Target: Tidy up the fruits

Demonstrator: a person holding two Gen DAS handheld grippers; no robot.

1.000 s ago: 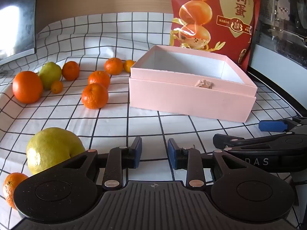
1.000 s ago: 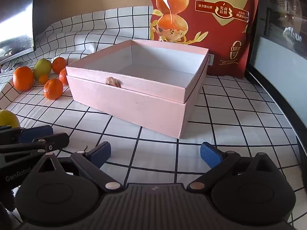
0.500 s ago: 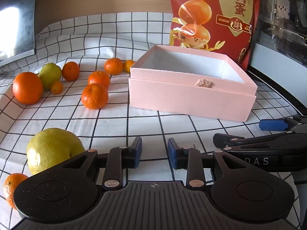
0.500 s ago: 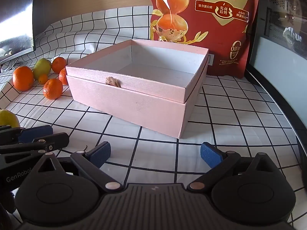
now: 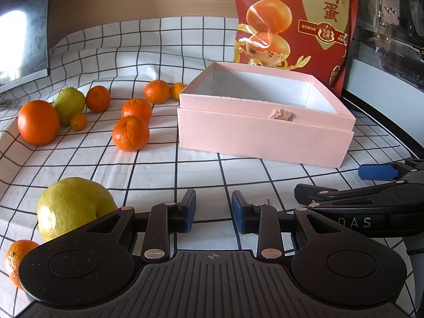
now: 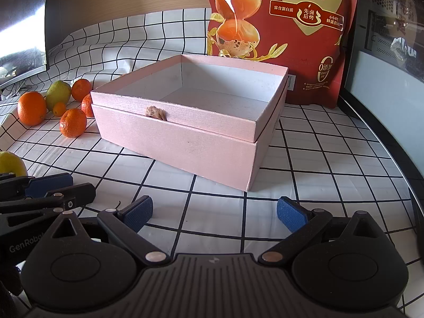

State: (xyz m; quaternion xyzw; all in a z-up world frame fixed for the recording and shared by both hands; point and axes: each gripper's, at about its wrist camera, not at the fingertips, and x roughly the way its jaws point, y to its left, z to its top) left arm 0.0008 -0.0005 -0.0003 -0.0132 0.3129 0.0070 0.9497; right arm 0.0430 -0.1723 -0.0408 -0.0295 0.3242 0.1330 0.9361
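Note:
An open pink box point(image 5: 265, 135) point(image 6: 185, 143) with a white inside stands on the checked cloth and holds nothing I can see. Several oranges and tangerines point(image 5: 130, 133) point(image 6: 73, 122) and a green pear point(image 5: 69, 101) lie to its left. A large yellow-green pear point(image 5: 69, 206) and a small tangerine point(image 5: 16, 257) lie just left of my left gripper point(image 5: 213, 209), which is partly open and empty, low over the cloth. My right gripper point(image 6: 215, 212) is wide open and empty in front of the box.
A tall red snack bag point(image 5: 296, 26) point(image 6: 281, 34) stands behind the box. A dark monitor point(image 5: 23, 26) is at the far left, and a dark table edge point(image 6: 392, 143) with equipment runs along the right. The cloth point(image 5: 159, 53) rises up the back wall.

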